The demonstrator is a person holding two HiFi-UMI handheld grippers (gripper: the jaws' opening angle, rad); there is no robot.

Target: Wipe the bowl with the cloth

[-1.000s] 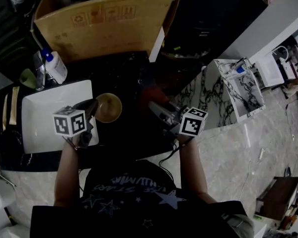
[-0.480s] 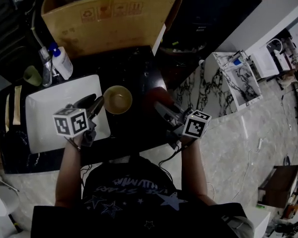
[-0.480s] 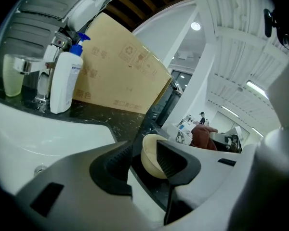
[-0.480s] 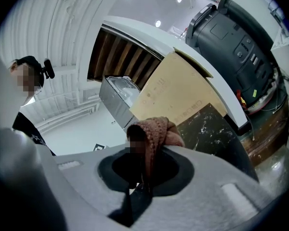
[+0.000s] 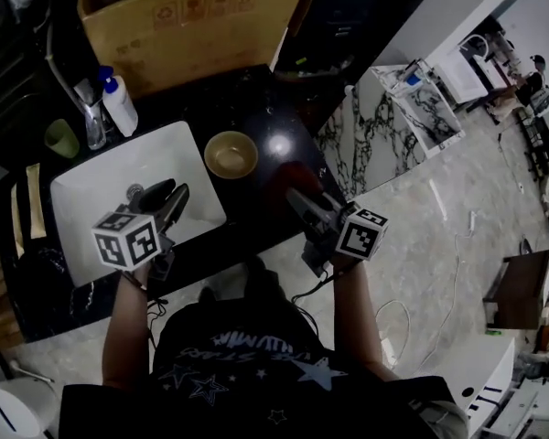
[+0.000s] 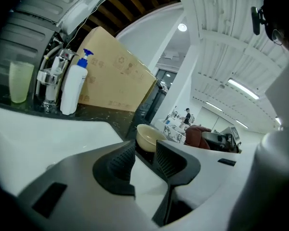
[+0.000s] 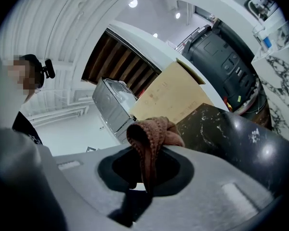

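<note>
Dark stone table point(image 5: 247, 108) fills the middle of the head view, and its right edge runs slanting down, close under my right gripper point(image 5: 295, 197); past that edge is the pale floor point(image 5: 421, 263). At the upper side, a big cardboard box point(image 5: 192, 35) closes the table. At the left is a white sink point(image 5: 82, 199), and a bottle with a blue pump point(image 5: 121, 108) and a green cup point(image 5: 62, 138) stand by its upper left edge.

The bowl point(image 5: 231, 154) stands upright on the table, mouth up, just beside the sink's upper right corner. It is round, so I see no long axis. A bare strip of table lies between the bowl and my right gripper.

My left gripper point(image 6: 144, 148) hangs over the right part of the sink. Its jaws have just been opening and stand apart with nothing between them; the bowl shows beyond the gap.

My right gripper is clamped on the cloth point(image 7: 151, 134). The pinched fold runs up and down in the right gripper view, with the bunched part on top.
</note>
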